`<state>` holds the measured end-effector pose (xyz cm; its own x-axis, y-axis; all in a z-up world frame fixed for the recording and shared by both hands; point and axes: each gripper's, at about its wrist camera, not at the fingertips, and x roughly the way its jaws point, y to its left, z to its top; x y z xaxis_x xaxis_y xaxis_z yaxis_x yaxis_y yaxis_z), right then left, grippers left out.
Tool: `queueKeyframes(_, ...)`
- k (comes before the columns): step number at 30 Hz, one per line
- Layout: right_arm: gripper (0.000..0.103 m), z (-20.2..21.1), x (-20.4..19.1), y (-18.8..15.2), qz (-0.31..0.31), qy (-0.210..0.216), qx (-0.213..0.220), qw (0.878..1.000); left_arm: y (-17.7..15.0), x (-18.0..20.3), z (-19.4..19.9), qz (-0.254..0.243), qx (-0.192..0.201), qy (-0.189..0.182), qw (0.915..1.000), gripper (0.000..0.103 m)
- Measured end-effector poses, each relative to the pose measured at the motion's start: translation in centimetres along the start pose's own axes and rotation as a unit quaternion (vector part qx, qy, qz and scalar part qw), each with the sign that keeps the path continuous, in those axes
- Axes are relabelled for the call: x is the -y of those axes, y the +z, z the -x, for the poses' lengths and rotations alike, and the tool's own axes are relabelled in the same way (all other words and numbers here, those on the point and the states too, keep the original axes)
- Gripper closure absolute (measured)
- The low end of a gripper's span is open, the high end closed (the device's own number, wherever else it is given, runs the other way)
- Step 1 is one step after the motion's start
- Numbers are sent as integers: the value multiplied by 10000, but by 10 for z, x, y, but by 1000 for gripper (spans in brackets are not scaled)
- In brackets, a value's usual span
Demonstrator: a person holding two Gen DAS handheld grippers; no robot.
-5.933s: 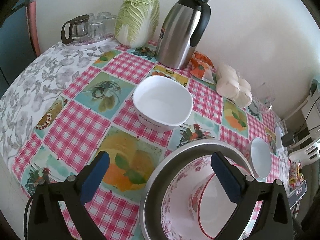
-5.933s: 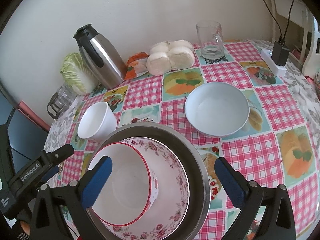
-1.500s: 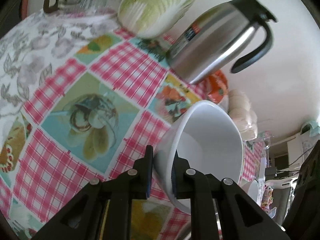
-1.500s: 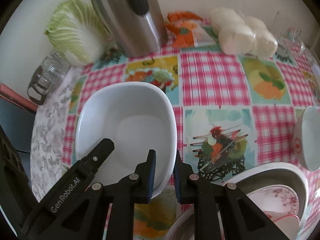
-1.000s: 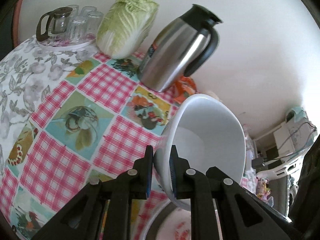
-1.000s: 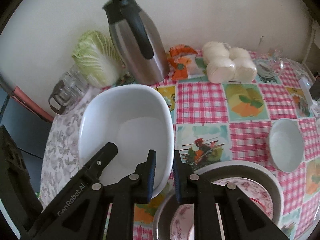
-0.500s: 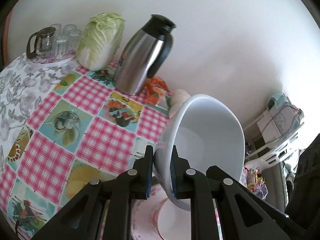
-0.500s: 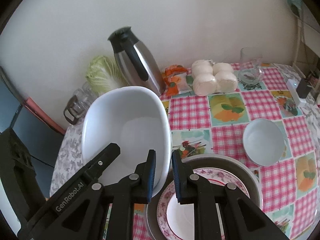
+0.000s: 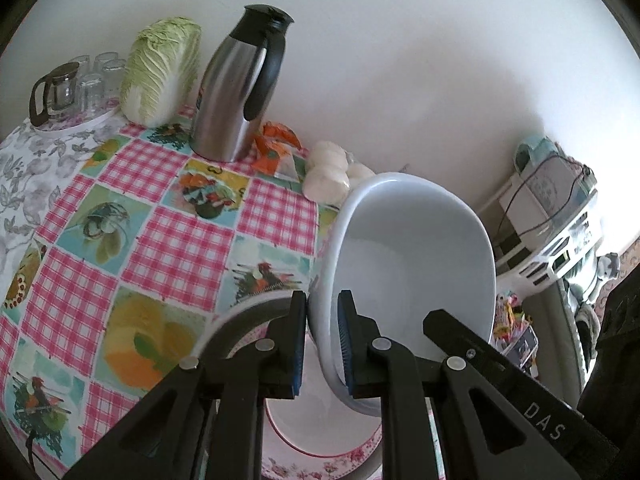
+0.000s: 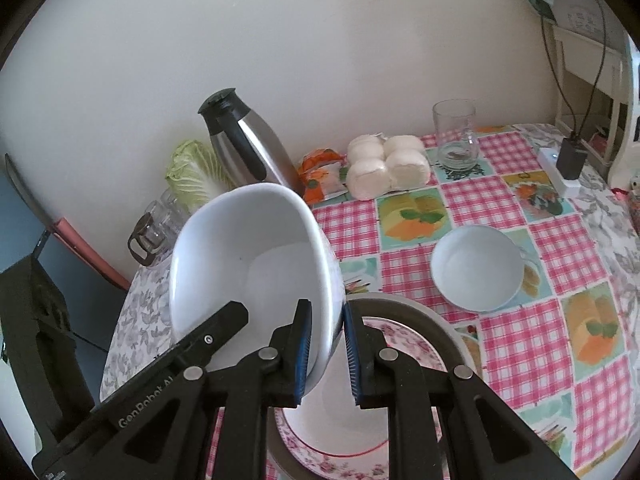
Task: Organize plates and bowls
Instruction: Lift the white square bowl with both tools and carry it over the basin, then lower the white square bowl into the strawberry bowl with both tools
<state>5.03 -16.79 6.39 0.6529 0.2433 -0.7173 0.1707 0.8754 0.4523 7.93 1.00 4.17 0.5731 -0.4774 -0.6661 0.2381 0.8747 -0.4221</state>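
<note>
Soft daylight all round, brightest from the right, where the left wrist view blows out to white by the shelf [image 9: 560, 216]. Heavy fisheye bend, black corners. Wall [image 10: 320, 40] evenly lit, faint shadows only. Mild glare on the jug [image 9: 232, 92]. Fairly sharp, no real blur.

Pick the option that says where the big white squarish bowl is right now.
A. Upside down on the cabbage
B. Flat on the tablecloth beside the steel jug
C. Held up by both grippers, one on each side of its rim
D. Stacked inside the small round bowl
C: the white squarish bowl hangs tilted above the metal basin, with the right gripper and the left gripper each clamped on its rim.
</note>
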Motion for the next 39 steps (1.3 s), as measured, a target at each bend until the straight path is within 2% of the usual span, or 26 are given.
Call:
queueKeyframes(5, 85, 3, 12, -3, -78, 61, 25, 9999, -6, 8, -2, -112, -47, 94, 9999, 87)
queueKeyframes(19, 85, -7, 37, -15, -168, 147, -379, 9990, -18, 20, -13, -118, -280, 257, 9992, 86)
queueKeyframes(39, 84, -18, 37, -35, 160, -81, -830, 9964, -37, 21, -21, -408, -774, 574, 9945, 86)
